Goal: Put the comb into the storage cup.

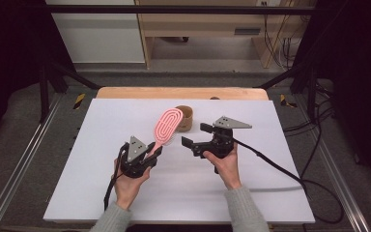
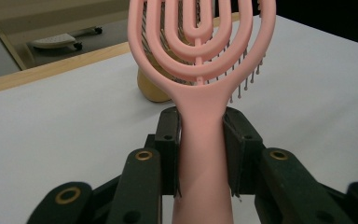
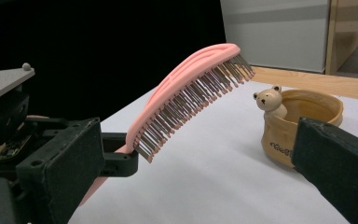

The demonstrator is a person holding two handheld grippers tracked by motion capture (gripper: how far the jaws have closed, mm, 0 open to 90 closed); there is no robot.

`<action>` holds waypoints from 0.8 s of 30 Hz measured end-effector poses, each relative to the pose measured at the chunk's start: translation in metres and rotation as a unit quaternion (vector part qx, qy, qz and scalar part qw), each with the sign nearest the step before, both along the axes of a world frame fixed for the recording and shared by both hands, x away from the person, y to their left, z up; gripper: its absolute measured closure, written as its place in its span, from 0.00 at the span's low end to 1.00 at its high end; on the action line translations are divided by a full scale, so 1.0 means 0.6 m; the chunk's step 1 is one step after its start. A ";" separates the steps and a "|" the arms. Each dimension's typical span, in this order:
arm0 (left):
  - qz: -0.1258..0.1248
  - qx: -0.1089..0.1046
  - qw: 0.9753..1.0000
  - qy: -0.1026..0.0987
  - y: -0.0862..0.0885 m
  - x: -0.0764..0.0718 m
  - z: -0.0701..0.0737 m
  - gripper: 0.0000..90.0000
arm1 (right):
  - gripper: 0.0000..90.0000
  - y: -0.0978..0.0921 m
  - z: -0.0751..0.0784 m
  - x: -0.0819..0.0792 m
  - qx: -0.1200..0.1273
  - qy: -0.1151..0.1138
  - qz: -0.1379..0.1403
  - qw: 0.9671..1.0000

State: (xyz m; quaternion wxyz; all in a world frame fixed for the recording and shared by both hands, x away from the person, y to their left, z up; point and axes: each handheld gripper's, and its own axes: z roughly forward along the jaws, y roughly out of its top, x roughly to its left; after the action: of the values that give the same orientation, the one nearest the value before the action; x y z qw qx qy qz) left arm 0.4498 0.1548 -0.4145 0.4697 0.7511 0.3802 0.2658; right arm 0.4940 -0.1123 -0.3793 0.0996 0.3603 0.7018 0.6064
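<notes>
The pink hairbrush (image 1: pixel 166 126) is off the counter (image 1: pixel 101 145), raised at a slant near the middle of the white surface. Its vented oval head points toward the far side and its bristles face down and to the right. The handle runs back into the left claw (image 2: pixel 200 144), whose two black jaws press flat against the handle's sides just below the head. Gripping the narrow stem rather than the head seems sensible, since it keeps the bristles clear and lets the head be aimed freely.

Just beyond the brush head stands a small tan pot (image 3: pixel 303 126) with a little bear figure (image 3: pixel 270 102) on its rim. The pot rests on the counter and is empty as far as its mouth shows. The brush head hangs near it without touching.

To the right of the brush, the right claw (image 1: pixel 195 135) is held level with its jaws standing well apart, gripping nothing and pointing left toward the brush. Judging by that aim, it may be placed to take or steady the brush.
</notes>
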 end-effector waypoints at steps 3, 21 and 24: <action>0.001 0.000 1.000 -0.001 -0.004 -0.002 -0.005 0.77 | 0.03 0.003 -0.003 0.001 0.000 0.005 -0.003 1.000; -0.003 0.001 1.000 -0.013 -0.024 -0.009 -0.017 0.77 | 0.05 0.015 -0.020 0.011 0.004 0.033 -0.011 0.999; -0.003 0.003 1.000 -0.014 -0.028 -0.010 -0.019 0.77 | 0.05 0.016 -0.020 0.013 0.006 0.039 -0.012 0.999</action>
State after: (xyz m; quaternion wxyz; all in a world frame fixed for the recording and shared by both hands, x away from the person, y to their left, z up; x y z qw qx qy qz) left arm 0.4441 0.1383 -0.4256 0.4737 0.7499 0.3701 0.2761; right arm 0.5019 -0.1027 -0.3915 0.0772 0.3922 0.6972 0.5951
